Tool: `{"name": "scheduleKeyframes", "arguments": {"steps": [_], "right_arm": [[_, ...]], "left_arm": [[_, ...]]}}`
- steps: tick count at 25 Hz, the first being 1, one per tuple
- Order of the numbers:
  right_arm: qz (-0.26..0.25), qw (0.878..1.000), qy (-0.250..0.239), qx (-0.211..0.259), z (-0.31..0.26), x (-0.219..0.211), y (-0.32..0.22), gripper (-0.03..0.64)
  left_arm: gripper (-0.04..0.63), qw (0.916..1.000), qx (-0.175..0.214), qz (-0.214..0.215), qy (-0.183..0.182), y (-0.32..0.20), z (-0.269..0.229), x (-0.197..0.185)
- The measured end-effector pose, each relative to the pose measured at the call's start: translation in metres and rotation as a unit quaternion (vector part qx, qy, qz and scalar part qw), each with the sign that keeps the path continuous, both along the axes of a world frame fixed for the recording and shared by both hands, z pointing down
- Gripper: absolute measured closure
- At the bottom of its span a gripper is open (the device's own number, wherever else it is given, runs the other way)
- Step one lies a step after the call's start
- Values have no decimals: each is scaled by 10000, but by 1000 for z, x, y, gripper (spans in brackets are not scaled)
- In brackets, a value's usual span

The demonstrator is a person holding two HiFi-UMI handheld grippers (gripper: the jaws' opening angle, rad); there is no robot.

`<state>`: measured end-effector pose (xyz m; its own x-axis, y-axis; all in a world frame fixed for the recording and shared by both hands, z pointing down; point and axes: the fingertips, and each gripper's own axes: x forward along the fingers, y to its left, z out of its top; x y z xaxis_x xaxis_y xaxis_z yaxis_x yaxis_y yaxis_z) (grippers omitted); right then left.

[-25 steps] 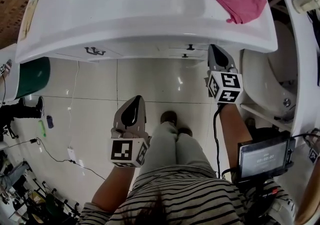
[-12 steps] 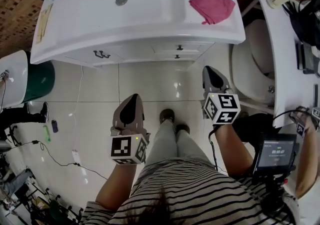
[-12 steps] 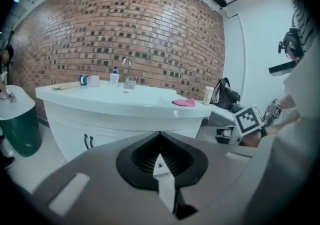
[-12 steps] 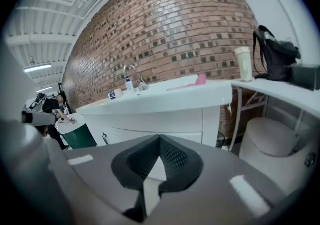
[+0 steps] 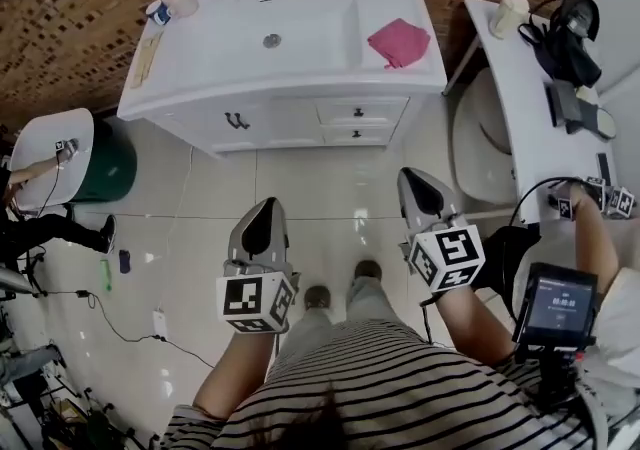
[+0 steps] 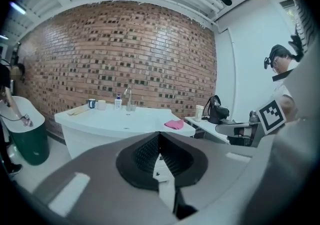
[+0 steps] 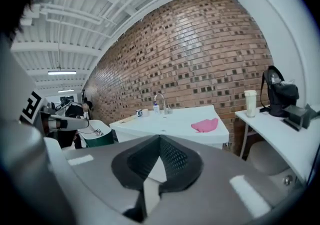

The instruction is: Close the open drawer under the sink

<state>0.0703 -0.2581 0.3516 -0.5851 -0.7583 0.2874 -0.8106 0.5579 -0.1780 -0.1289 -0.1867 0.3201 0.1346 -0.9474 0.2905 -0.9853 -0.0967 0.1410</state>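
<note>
The white sink cabinet point(image 5: 290, 118) stands against the brick wall. Its two small drawers point(image 5: 358, 112) with dark knobs lie flush with the cabinet front, below the sink's right side. A pink cloth point(image 5: 400, 42) rests on the counter. My left gripper point(image 5: 265, 206) hangs over the tiled floor well in front of the cabinet, shut and holding nothing. My right gripper point(image 5: 412, 180) is also shut and empty, a short way from the drawers. The cabinet point(image 6: 115, 121) and the cloth point(image 6: 174, 124) show beyond the left gripper point(image 6: 160, 135), and likewise the cabinet point(image 7: 165, 121) beyond the right gripper point(image 7: 160, 139).
A green bin point(image 5: 110, 166) and a white basin point(image 5: 48, 153) stand at the left, near a person point(image 5: 50, 230). A white side table point(image 5: 525, 108) with a cup point(image 5: 511, 8) and a black bag point(image 5: 570, 23) stands at the right. Cables point(image 5: 110, 310) lie on the floor.
The person has stepped back from the cabinet. The right gripper, close to the drawer knobs a second ago, has drawn away; both grippers are now farther from the cabinet.
</note>
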Motion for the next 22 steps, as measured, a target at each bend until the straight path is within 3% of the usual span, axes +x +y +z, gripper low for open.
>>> {"name": "scheduleKeyframes", "arguments": {"steps": [3,9,14,22], "right_arm": [[28,10000,-64,-44,-13,-10,52,617],[110,9988,87,465,-51,-47,181,617],[139,9984,19,556,-82,-92,288,617],[167,9972,115,717,-120,-118,394,617]], "left_arm": [[581,9999,101,29,24,43,-17,-12],[581,9978,555,354,58,150,-43,-38],[581,9976,604,324,64,249,-55,-74],[581,9958,815,403,81,359,-84,-80]]}}
